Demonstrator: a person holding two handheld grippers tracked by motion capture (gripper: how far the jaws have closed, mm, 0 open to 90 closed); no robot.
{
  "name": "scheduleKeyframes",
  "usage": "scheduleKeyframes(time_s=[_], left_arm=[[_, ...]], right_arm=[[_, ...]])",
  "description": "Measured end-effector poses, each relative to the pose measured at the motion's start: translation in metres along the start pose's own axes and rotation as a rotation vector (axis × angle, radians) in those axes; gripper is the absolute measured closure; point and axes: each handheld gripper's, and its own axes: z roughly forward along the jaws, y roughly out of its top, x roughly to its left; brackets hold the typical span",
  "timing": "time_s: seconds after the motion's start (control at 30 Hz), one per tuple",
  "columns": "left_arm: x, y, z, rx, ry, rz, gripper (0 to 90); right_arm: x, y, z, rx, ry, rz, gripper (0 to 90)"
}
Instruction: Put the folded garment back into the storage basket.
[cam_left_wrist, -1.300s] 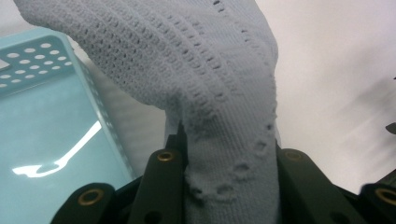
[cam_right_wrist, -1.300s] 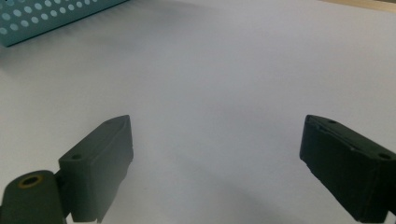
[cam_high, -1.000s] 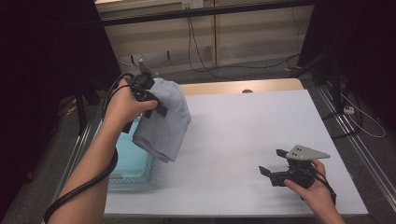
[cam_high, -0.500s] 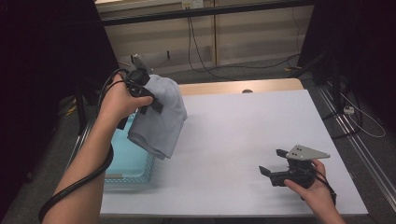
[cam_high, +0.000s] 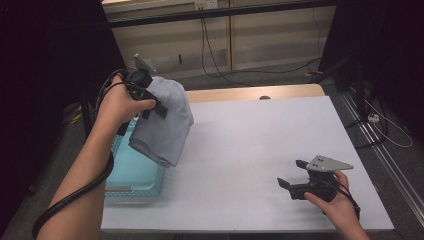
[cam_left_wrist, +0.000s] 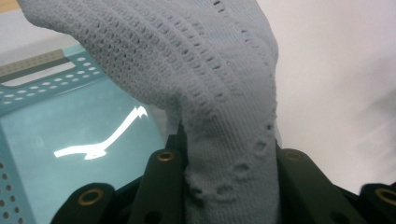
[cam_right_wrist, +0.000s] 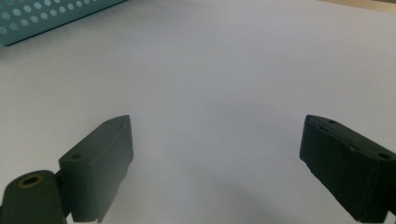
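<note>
A pale grey-blue knitted cloth (cam_high: 167, 122) with rows of small eyelet holes hangs in the air at about nine o'clock of the high view, draped from the left tongs (cam_high: 150, 97). In the left gripper view the knit (cam_left_wrist: 224, 93) is bunched into a thick fold between the two black jaws, which press on it from both sides. The cloth's lower hem dangles above the right rim of a shallow turquoise plastic basket with perforated walls (cam_high: 117, 187); whether it touches that rim cannot be told. The basket sits at the counter's left edge, around eight o'clock, and its inside looks bare in the left gripper view (cam_left_wrist: 60, 116).

The white counter (cam_high: 250, 145) spreads out from there, wide and bare from the centre to its far edge at twelve o'clock and its right edge at three o'clock.

The right tongs (cam_high: 292, 175) rest low near the front right corner, at about five o'clock, well apart from the cloth. Their jaws stand wide with nothing between them, pointing toward the basket (cam_right_wrist: 51, 18) across bare counter (cam_right_wrist: 219, 93).
</note>
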Motion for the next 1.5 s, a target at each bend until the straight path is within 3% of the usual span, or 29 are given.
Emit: scheduleKeyframes(time_s=[0.47,0.73,1.5], left_arm=[[0.017,-0.004,-0.006,-0.007,0.032,-0.028,72.6],[0.029,-0.007,-0.007,-0.015,0.036,-0.064,72.5],[0.061,-0.020,-0.005,-0.019,0.054,-0.117,72.6]], right_arm=[[0.000,0.000,0.000,0.002,0.000,-0.002,9.8],[0.000,0.000,0.000,0.002,-0.001,-0.003,9.8],[0.000,0.000,0.001,0.005,-0.001,-0.001,9.8]])
